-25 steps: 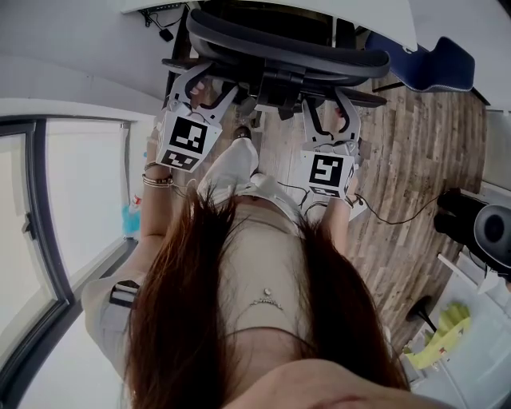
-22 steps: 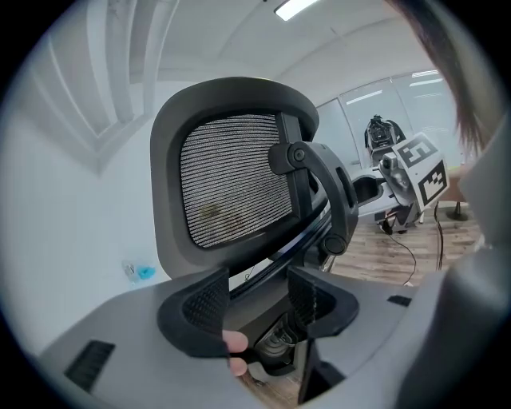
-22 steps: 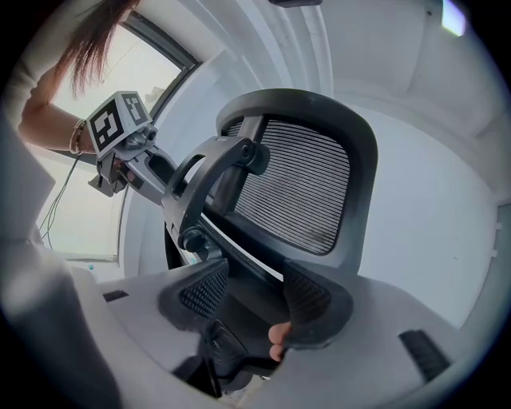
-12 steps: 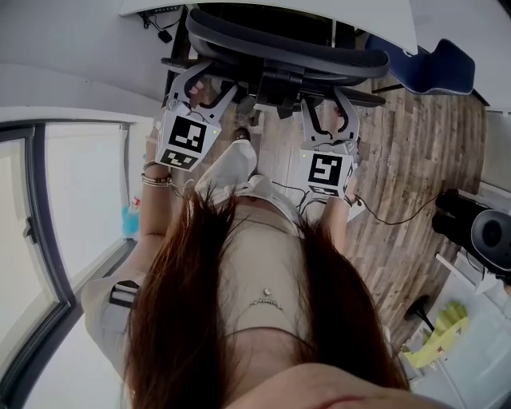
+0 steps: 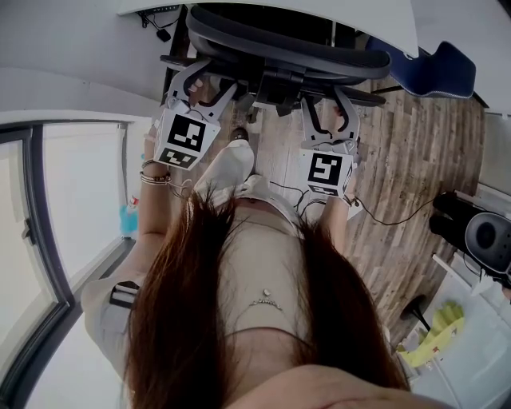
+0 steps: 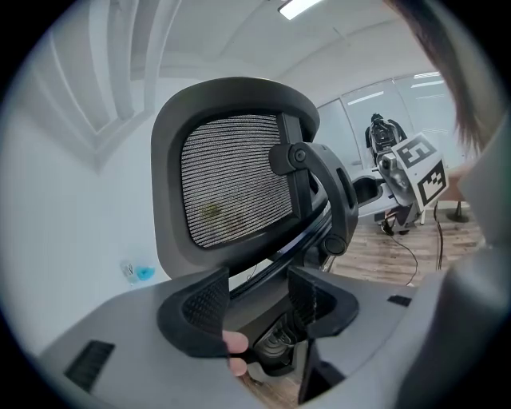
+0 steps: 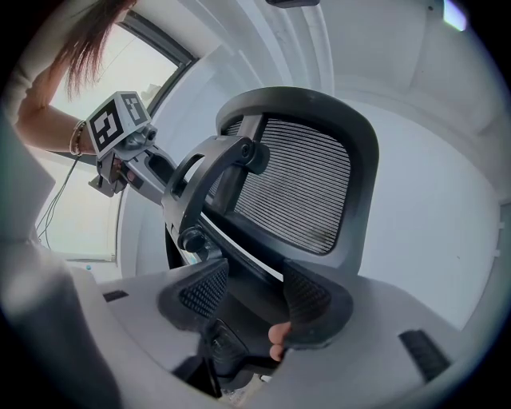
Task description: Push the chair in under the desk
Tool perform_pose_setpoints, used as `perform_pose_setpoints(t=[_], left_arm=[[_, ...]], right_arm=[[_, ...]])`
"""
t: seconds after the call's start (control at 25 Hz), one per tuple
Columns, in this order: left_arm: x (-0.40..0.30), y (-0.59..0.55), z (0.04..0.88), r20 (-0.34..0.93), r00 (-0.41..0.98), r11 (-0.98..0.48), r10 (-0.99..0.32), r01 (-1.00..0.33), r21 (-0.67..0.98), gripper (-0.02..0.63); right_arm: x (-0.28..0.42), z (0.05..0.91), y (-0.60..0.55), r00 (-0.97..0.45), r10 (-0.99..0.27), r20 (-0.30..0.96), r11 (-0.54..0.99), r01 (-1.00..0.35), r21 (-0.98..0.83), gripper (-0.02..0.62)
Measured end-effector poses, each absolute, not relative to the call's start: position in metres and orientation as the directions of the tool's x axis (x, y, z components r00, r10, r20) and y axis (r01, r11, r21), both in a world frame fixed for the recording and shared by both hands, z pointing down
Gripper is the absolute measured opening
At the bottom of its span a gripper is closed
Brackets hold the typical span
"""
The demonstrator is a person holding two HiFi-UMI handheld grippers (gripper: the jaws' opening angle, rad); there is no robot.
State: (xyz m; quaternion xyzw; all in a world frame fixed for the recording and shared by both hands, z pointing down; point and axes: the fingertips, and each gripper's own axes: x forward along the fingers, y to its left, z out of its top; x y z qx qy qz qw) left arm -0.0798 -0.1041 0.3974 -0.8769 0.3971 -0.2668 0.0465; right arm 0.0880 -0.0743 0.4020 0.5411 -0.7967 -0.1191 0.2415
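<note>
where the left tongs (image 5: 204,84) and right tongs (image 5: 327,112) gape at the chair (image 5: 287,52), plank floor (image 5: 431,152) meets a white desk (image 5: 387,12).

Chair (image 5: 287,49) black, mesh-patterned back; desk (image 5: 399,20) white; floor (image 5: 423,160) grey-brown wood-grain.

The chair (image 6: 239,184) is showing a matt dark plastic frame around a fine woven mesh back. The floor (image 5: 431,152) is looking like grainy wood planks. The jaws of the left gripper (image 6: 259,307) and right gripper (image 7: 254,302) are carrying dimpled matt black faces on smooth grey plastic bodies.
</note>
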Motion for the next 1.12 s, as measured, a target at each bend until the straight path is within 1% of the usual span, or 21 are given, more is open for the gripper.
perform_pose_setpoints(t=[0.36,0.48,0.68,0.96,1.12], left_arm=[[-0.081,-0.122,0.398,0.430,0.547,-0.684,-0.719,-0.669,-0.292,0.219],[-0.082,-0.127,0.398,0.433,0.546,-0.685,-0.717,-0.666,-0.295,0.219],[-0.081,-0.136,0.396,0.431,0.548,-0.687,-0.717,-0.662,-0.300,0.219],[-0.086,-0.146,0.397,0.424,0.552,-0.686,-0.718,-0.668,-0.290,0.221],[-0.085,-0.151,0.398,0.423,0.552,-0.684,-0.719,-0.669,-0.290,0.221]], right_arm=[[0.087,0.402,-0.091,-0.294,-0.923,0.248,0.379,-0.808,0.452,0.228],[0.088,0.405,-0.095,-0.280,-0.923,0.264,0.374,-0.810,0.451,0.228],[0.086,0.401,-0.105,-0.297,-0.922,0.249,0.382,-0.807,0.450,0.228],[0.085,0.406,-0.113,-0.278,-0.922,0.268,0.375,-0.810,0.451,0.229],[0.079,0.400,-0.120,-0.307,-0.922,0.237,0.385,-0.804,0.454,0.229]])
